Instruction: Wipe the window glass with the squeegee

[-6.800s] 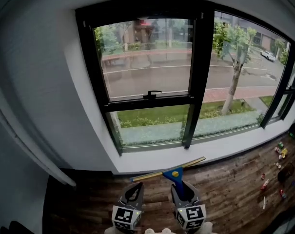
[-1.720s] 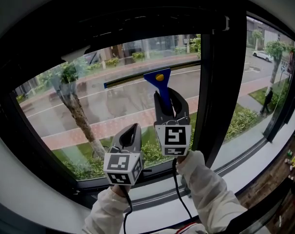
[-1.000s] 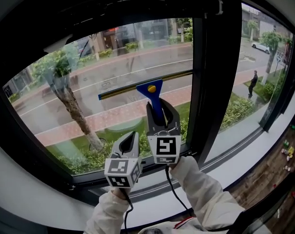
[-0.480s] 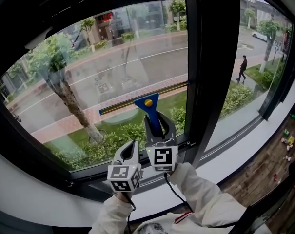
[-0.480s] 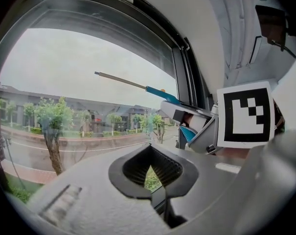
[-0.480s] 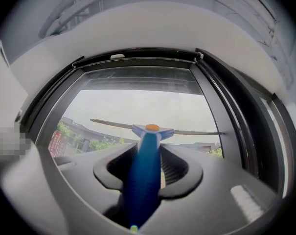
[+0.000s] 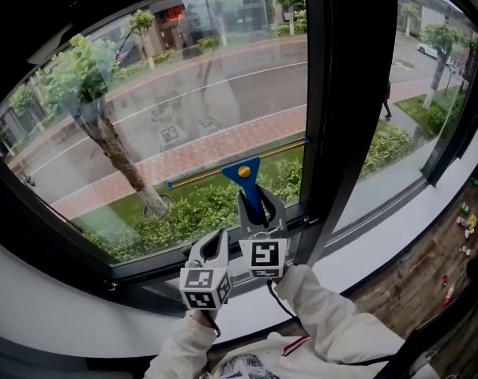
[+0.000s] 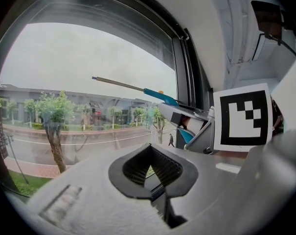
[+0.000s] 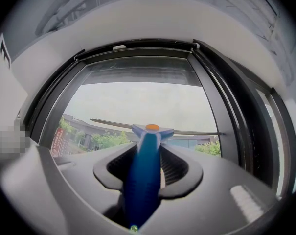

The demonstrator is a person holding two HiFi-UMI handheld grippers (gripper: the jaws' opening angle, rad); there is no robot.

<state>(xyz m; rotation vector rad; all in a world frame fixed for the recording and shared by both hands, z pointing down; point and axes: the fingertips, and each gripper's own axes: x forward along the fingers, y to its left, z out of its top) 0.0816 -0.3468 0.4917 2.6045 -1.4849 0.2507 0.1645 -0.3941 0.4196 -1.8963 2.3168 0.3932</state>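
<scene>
Blue squeegee, handle upright, blade tilted up rightward

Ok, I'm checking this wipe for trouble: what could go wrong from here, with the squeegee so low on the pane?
The squeegee blade's right end sits close to the dark upright post and could catch there. The blade is also near the lower frame, so pushing further down may knock it. Only the right gripper holds the handle, while the left gripper is shut on nothing, so the long blade might twist.
</scene>
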